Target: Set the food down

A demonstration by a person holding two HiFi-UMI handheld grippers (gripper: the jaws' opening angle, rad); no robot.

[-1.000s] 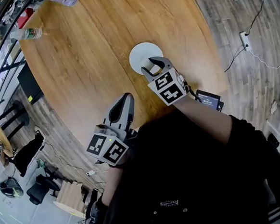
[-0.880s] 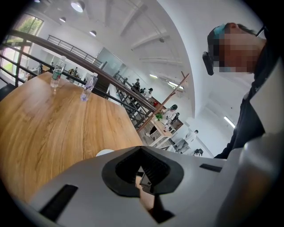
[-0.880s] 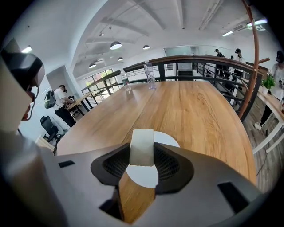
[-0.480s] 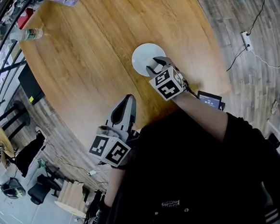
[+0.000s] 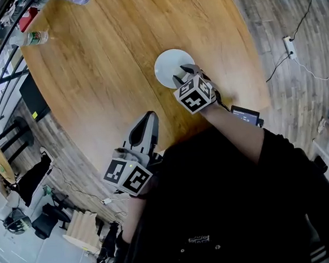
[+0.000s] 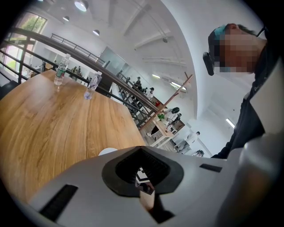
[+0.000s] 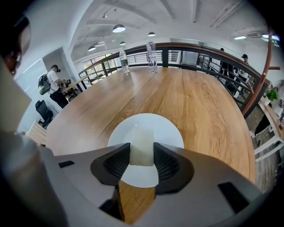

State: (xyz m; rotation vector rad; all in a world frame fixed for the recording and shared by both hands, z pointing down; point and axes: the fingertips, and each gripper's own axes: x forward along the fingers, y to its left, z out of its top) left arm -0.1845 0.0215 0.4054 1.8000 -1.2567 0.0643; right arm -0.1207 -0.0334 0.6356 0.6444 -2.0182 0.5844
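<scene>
A pale, whitish block of food (image 7: 142,146) sits clamped between both pads of my right gripper (image 7: 142,153), which is shut on it just above a round white plate (image 7: 166,128). In the head view the right gripper (image 5: 187,75) hangs over the near part of that plate (image 5: 168,65) on the round wooden table (image 5: 102,65). My left gripper (image 5: 145,123) stays low at the table's near edge, its jaws together with nothing between them. In the left gripper view the left gripper (image 6: 143,177) has its pads meeting.
Water bottles (image 7: 124,60) stand at the table's far side, with a railing (image 7: 208,53) behind them. One bottle (image 5: 35,38) lies at the far left in the head view. A small dark device (image 5: 244,116) rests at the table edge by my right arm.
My right gripper has moved slightly forward and over the plate with the food in it. The left gripper has stayed put.
</scene>
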